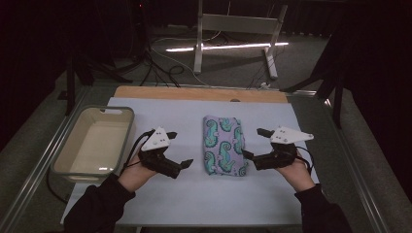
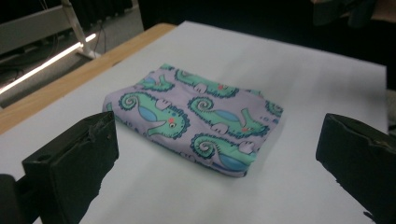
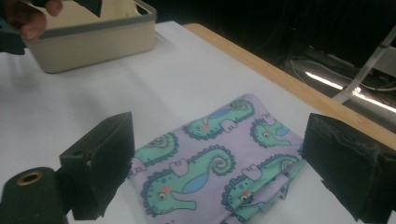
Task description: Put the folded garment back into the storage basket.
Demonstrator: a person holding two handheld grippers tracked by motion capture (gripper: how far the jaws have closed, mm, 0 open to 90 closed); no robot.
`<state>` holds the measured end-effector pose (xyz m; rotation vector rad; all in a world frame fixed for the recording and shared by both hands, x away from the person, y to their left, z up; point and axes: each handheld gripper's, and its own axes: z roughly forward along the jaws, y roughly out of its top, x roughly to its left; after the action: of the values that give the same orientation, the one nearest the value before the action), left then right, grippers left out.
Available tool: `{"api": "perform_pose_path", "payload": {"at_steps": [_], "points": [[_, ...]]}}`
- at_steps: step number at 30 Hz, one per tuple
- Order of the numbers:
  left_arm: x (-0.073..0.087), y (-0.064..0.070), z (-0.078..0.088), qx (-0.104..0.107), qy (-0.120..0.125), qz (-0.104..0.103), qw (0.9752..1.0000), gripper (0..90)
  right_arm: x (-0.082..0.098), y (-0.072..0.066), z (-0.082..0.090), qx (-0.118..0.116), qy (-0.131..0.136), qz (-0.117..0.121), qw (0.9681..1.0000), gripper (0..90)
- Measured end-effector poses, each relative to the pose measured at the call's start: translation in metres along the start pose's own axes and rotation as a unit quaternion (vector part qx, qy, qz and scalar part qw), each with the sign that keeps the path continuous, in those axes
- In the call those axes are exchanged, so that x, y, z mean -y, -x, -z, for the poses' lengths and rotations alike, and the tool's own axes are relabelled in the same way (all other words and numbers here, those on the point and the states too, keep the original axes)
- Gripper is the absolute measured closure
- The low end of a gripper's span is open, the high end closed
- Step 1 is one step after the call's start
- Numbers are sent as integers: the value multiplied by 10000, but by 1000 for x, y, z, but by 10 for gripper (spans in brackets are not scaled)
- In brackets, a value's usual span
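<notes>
Both grippers stand with jaws wide apart and hold nothing: the left gripper (image 1: pixel 176 149) is just beside the left edge of the folded cloth (image 1: pixel 224 145), the right gripper (image 1: pixel 257 144) just beside its right edge. The cloth, lilac with green seahorses, lies flat in the middle of the white tabletop (image 1: pixel 194 194), and the beige bin (image 1: pixel 92 142) waits well apart at the left. I think the step is to take the cloth from both sides, so each gripper should come low, put one jaw under the folded edge and one above, and close on all layers together, otherwise the fold opens when lifted. How many layers the cloth has is hard to see, and the bin's near wall hides part of its floor
</notes>
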<state>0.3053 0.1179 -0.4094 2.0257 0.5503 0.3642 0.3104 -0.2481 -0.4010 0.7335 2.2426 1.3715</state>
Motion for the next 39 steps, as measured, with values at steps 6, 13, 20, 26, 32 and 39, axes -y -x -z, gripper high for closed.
{"api": "perform_pose_path", "payload": {"at_steps": [6, 13, 20, 26, 32, 39], "points": [[-1, -7, -16, 64, -57, 150, 9999, 0, 2, 8, -13, 94, -136, -82, 9998, 95], [-3, -12, -34, 78, -181, 245, 9995, 0, 12, 19, -28, 230, -303, -304, 9988, 95], [0, -17, -47, 137, -299, 373, 9988, 0, 19, 25, -39, 283, -411, -416, 9979, 95], [3, -20, -64, 177, -377, 518, 9978, 0, 27, 26, -52, 278, -546, -481, 9970, 95], [8, -25, -77, 182, -441, 610, 9970, 0, 35, 24, -67, 262, -690, -560, 9957, 95], [13, -29, -91, 298, -516, 773, 9952, 0, 41, 26, -78, 258, -777, -629, 9947, 95]]}}
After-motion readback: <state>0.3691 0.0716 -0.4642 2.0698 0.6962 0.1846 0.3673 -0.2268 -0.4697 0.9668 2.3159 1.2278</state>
